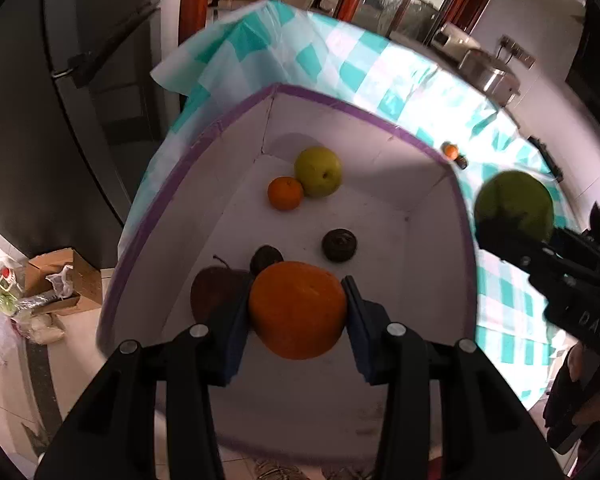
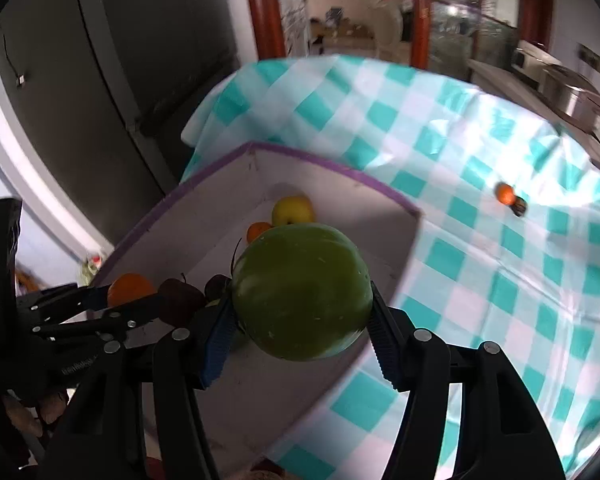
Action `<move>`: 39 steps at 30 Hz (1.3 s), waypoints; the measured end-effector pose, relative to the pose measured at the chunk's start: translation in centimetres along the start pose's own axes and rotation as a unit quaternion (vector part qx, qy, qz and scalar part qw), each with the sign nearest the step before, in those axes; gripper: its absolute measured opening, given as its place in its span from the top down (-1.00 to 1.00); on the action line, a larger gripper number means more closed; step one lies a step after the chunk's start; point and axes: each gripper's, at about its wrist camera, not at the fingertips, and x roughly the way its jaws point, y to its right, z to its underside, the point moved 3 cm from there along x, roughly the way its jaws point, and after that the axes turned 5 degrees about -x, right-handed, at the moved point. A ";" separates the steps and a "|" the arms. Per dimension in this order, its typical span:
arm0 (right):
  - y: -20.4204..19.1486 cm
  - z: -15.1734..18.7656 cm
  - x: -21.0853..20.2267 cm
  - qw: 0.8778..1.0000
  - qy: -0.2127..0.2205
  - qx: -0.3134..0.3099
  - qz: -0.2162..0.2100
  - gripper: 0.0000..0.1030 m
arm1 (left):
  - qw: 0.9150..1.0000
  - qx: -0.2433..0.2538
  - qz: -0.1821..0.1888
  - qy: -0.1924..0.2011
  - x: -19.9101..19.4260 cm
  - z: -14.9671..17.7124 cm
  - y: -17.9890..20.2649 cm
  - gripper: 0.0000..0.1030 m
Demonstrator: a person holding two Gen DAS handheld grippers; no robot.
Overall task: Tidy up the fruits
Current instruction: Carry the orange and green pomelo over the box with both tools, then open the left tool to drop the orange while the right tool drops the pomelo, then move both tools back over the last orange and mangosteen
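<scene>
My left gripper (image 1: pixel 298 312) is shut on an orange (image 1: pixel 298 310), held above the near end of a white box with a purple rim (image 1: pixel 340 100). On the box floor lie a yellow-green apple (image 1: pixel 318 171), a small orange (image 1: pixel 285 193), a dark red apple (image 1: pixel 214 292) and two dark round fruits (image 1: pixel 339 245). My right gripper (image 2: pixel 302 312) is shut on a big green apple (image 2: pixel 302 292) over the box's right side; the same gripper (image 1: pixel 512 236) shows at the right of the left wrist view. A small orange (image 2: pixel 505 194) and a dark fruit (image 2: pixel 520 208) lie out on the checked tablecloth.
The table wears a teal and white checked cloth (image 2: pixel 480 280). A dark fridge (image 1: pixel 60 120) stands to the left. A cardboard box and bags (image 1: pixel 56 284) sit on the floor. Metal pots (image 1: pixel 492 72) stand on a counter at the far right.
</scene>
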 end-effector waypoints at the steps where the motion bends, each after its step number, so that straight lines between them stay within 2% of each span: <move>1: -0.2 -0.5 1.2 1.000 -0.010 -0.009 0.000 -0.16 | 1.000 0.005 -0.005 -0.002 0.5 -0.4 0.2 0.14; 6: -0.3 -2.8 7.5 0.997 -0.075 -0.025 0.008 -0.16 | 0.998 0.041 -0.035 -0.022 3.5 -3.3 0.8 0.14; 10: -0.2 -3.7 13.8 0.983 -0.173 -0.062 0.022 -0.16 | 0.996 0.044 -0.057 -0.051 6.6 -5.1 0.5 0.14; 12: 0.1 -3.9 15.8 0.976 -0.206 -0.074 0.021 -0.16 | 0.994 0.041 -0.067 -0.074 8.5 -5.9 0.4 0.14; 21: 1.4 -3.5 20.1 0.955 -0.290 -0.069 -0.012 -0.16 | 0.982 0.039 -0.098 -0.154 14.1 -6.0 -0.4 0.14; 25: 1.4 -3.9 19.9 0.957 -0.281 -0.064 -0.021 -0.17 | 0.981 0.042 -0.103 -0.160 14.9 -6.2 -0.5 0.13; 27: 1.7 -3.8 19.7 0.958 -0.280 -0.060 -0.018 -0.30 | 0.980 0.043 -0.105 -0.161 15.0 -6.3 -0.5 0.13; 29: 2.0 -3.7 19.4 0.959 -0.279 -0.049 -0.016 -0.39 | 0.980 0.040 -0.107 -0.160 14.9 -6.3 -0.5 -0.05; 30: 2.1 -3.7 19.2 0.960 -0.275 -0.045 -0.017 -0.41 | 0.981 0.039 -0.109 -0.154 14.7 -6.3 -0.5 -0.26; 31: 2.3 -3.8 18.8 0.963 -0.266 -0.040 -0.018 -0.44 | 0.982 0.041 -0.111 -0.148 14.4 -6.3 -0.5 -0.33; 35: 2.2 -4.1 17.1 0.973 -0.227 -0.036 -0.012 -0.54 | 0.983 0.053 -0.112 -0.132 13.0 -6.4 -0.1 -0.40; 39: 1.9 -3.6 13.6 0.984 -0.177 -0.026 -0.015 -0.57 | 0.986 0.067 -0.115 -0.099 10.2 -5.9 -0.1 -0.58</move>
